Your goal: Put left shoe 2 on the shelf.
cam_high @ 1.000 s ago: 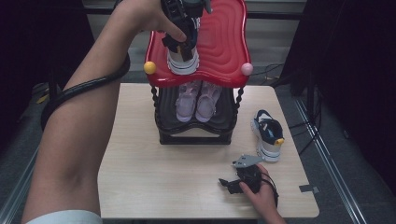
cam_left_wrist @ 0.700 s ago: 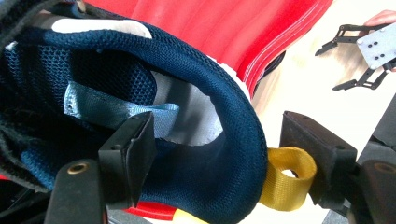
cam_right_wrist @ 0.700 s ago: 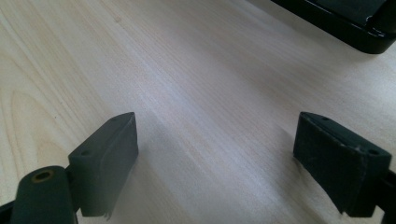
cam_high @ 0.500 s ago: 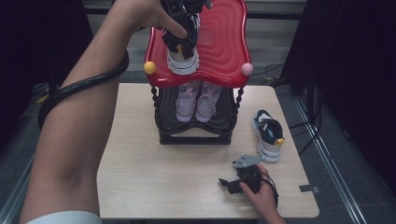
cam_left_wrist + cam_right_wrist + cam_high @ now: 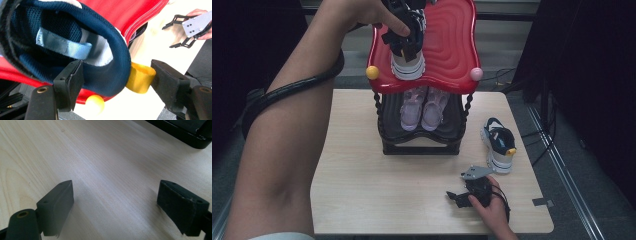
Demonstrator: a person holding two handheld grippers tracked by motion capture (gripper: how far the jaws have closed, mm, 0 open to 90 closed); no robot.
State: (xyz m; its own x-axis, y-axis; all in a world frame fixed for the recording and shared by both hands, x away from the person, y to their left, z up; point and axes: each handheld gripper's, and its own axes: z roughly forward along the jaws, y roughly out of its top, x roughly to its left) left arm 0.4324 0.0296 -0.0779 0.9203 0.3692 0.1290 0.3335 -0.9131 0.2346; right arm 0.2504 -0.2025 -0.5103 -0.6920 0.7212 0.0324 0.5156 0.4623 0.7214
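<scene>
A navy and white shoe stands on the red top shelf of a small rack, heel toward the front edge. My left gripper reaches down onto it from above. In the left gripper view the jaws straddle the shoe's heel: one jaw sits inside the collar and the other is against the yellow pull loop. My left gripper is shut on that heel. My right gripper rests open on the table near the front edge, and nothing lies between its jaws.
The matching shoe lies on the table to the right of the rack. A pair of pink sandals sits on the black lower shelf. Yellow and pink balls cap the shelf's front corners. Light wood table stretches left of my right hand.
</scene>
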